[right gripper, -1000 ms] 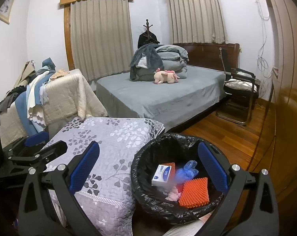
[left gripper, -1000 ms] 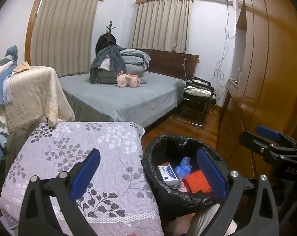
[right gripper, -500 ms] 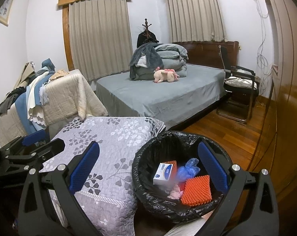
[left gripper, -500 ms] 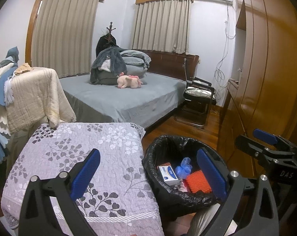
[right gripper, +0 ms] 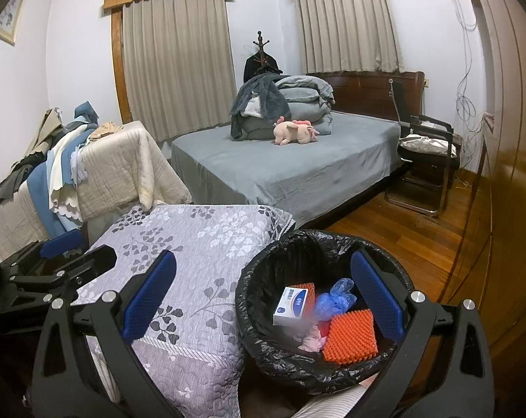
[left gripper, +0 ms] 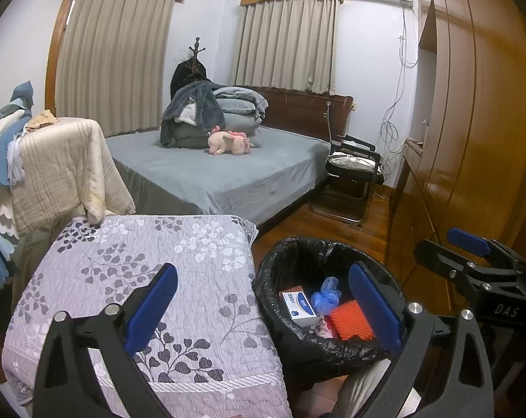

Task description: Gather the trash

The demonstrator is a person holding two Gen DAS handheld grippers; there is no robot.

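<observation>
The left gripper [left gripper: 263,308] has its two fingers spread wide with nothing between them, each faced with a blue ribbed pad [left gripper: 151,308] on a black angular frame; the right gripper [right gripper: 263,308] is spread just as wide and equally empty, with the same blue knobbled pads [right gripper: 376,296]; each gripper also shows at the edge of the other's view, off to the side.

Below and between the right-hand fingers stands one round trash bin [right gripper: 263,345] lined with a crinkled, glossy black plastic bag; inside it lie a white and blue cardboard box [right gripper: 291,304], a knotted blue plastic bag [right gripper: 334,297], two orange studded pads, one flat in front [right gripper: 350,336] and one half hidden behind the box, and a small crumpled pink scrap [right gripper: 311,341].

Touching the bin's left side is a block covered by a quilted lilac bedspread [left gripper: 141,264] printed with grey and white leaves; beyond it a cream quilt [left gripper: 64,167] hangs over a rack of layered cloths.

Further off is one bed [left gripper: 221,174] under a smooth grey sheet, bearing a heap of folded grey bedding and one pink plush toy [left gripper: 230,141]; a black metal-framed chair [left gripper: 353,174] stands beside it on polished wooden floor; two windows are curtained in pleated beige.
</observation>
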